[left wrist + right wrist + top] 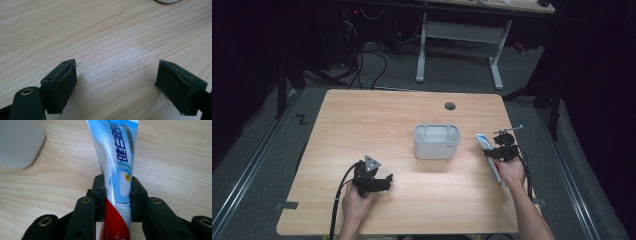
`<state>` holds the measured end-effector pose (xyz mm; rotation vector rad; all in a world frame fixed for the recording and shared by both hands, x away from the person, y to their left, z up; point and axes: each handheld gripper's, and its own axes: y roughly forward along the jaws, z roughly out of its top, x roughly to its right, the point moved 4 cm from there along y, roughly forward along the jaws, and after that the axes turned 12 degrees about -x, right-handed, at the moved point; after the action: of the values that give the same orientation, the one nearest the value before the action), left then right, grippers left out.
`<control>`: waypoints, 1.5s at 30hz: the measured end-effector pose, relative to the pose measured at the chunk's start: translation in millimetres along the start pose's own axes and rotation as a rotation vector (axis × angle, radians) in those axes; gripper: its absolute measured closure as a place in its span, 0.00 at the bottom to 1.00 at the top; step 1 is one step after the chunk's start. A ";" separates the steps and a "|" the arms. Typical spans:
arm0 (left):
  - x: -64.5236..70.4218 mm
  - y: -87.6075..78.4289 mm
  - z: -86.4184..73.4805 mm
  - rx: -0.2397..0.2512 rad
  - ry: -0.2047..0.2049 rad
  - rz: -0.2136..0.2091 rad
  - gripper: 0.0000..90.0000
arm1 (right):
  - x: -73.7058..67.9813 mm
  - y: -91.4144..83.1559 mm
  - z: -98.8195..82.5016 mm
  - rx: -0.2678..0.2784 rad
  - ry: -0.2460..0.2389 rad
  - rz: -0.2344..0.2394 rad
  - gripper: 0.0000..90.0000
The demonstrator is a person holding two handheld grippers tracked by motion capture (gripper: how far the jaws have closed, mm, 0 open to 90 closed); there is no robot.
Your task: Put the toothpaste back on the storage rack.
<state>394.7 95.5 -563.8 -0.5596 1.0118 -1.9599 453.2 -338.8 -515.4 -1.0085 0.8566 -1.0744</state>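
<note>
A blue, white and red toothpaste tube [117, 165] lies on the wooden table [362, 130], right of a grey rectangular bin [436, 141]. My right gripper [117, 192] is shut on the tube, both pads pressing its sides where the blue print meets the red. From above, the tube [485, 142] pokes out beyond the right gripper [503, 150] toward the far side. My left gripper [377, 182] rests on the table at the near left. Its jaws stand wide open [116, 82] over bare wood, nothing between them.
The grey bin [18, 142] sits just left of the tube in the right gripper view, its corner [168, 1] at the top edge of the left gripper view. A round cable hole [450, 105] is at the table's far side. A white desk frame [459, 40] stands beyond.
</note>
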 end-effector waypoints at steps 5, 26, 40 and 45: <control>0.3 0.0 -0.1 0.000 0.002 -0.002 0.19 | 0.7 -8.6 -1.7 0.023 -0.013 0.014 0.79; 1.5 -0.9 -1.4 0.000 0.008 -0.007 0.19 | -11.1 -36.7 1.5 0.123 -0.082 0.062 0.79; 1.4 -1.0 -1.6 -0.002 0.008 -0.008 0.19 | -14.5 -47.0 -0.9 0.161 -0.094 0.088 0.79; 1.4 -1.0 -1.6 -0.002 0.009 -0.007 0.19 | -18.6 -51.4 0.4 0.166 -0.113 0.087 0.79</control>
<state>392.4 95.4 -563.9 -0.5572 1.0181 -1.9697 433.9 -328.7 -465.3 -0.8769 0.7017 -0.9878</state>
